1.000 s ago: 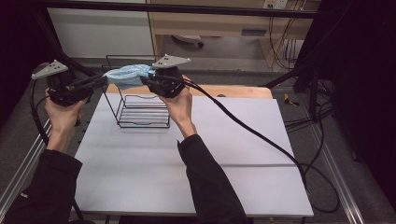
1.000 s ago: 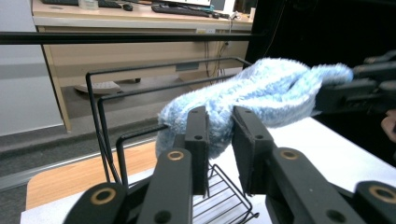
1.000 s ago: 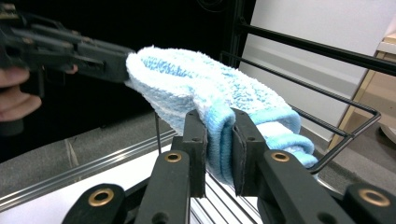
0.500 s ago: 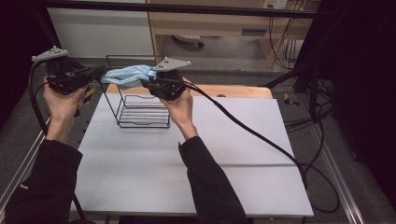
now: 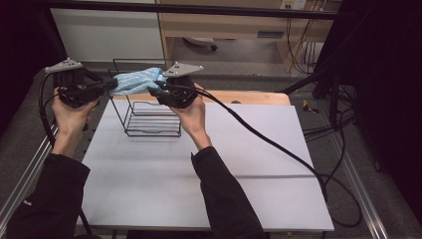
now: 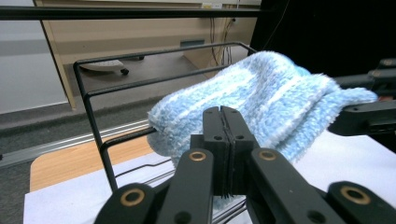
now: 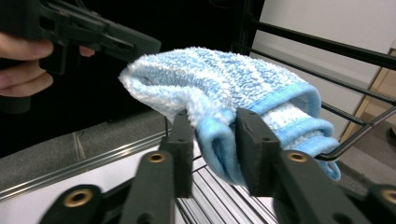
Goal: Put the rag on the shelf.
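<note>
Between the right gripper's (image 7: pixel 212 140) parted fingers hangs the towel (image 7: pixel 233 88); left gripper's (image 6: pixel 222 135) fingers pinch it.

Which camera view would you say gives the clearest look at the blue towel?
The left gripper view: the blue towel lies broad across the wire rack, its striped pile sharp. The right gripper view shows its folded hem between that gripper's jaws; the high view shows it small.

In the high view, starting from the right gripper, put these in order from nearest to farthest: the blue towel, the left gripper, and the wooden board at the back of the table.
1. Blue towel, right at the right gripper, just to its left.
2. Wooden board, behind the table's white top, off to the gripper's right.
3. Left gripper, at the towel's far left end over the wire rack.
</note>
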`<state>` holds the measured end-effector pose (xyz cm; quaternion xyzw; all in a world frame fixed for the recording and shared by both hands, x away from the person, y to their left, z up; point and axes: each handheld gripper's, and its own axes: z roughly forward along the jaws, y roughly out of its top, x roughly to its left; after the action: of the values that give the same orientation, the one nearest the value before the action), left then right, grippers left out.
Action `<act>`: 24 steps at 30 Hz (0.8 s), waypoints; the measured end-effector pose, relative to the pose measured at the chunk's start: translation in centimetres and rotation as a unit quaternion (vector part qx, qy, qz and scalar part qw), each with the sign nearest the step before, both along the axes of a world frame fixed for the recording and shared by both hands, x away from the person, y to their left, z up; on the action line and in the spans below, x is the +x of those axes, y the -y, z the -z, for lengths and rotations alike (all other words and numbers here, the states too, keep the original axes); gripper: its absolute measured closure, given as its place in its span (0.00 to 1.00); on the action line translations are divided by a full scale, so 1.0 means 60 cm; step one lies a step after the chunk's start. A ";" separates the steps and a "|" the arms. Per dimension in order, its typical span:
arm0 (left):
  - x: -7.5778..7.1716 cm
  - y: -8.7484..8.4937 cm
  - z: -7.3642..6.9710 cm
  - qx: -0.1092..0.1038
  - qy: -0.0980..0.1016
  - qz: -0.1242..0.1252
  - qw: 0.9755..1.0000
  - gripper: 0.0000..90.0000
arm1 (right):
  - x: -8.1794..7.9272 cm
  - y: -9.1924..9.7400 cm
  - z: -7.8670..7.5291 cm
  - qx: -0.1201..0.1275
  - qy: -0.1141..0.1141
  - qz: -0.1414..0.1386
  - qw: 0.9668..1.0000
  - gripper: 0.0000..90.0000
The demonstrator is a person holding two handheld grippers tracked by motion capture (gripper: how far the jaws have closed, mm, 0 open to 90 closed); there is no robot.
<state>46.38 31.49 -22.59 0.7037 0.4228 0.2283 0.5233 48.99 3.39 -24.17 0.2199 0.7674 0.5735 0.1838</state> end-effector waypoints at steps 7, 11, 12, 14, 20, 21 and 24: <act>-0.001 0.005 0.013 0.014 -0.002 0.005 1.000 0.99 | -0.007 0.008 -0.013 0.011 0.000 0.003 1.000 0.54; -0.001 0.006 0.021 0.022 -0.004 0.007 1.000 0.99 | -0.006 0.012 -0.031 0.027 -0.001 0.006 1.000 0.60; -0.001 0.006 0.023 0.025 -0.004 0.007 1.000 0.99 | -0.005 0.011 -0.035 0.030 -0.003 0.006 1.000 0.64; -0.002 0.007 0.026 0.028 -0.004 0.008 1.000 0.99 | -0.004 0.007 -0.042 0.036 -0.007 0.007 0.999 0.75; -0.003 0.005 0.032 0.025 -0.005 0.012 1.000 0.99 | 0.004 -0.018 -0.040 0.020 -0.034 -0.001 0.999 0.97; -0.004 0.004 0.033 0.024 -0.004 0.013 1.000 0.98 | 0.006 -0.020 -0.034 0.008 -0.040 0.001 0.999 0.98; -0.007 0.001 0.036 0.022 -0.003 0.014 1.000 0.98 | 0.008 -0.021 -0.018 -0.010 -0.048 0.005 0.999 1.00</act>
<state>45.95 31.45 -24.76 0.7219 0.4090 0.2281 0.5094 49.45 4.64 -23.11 0.2491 0.7802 0.5534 0.1517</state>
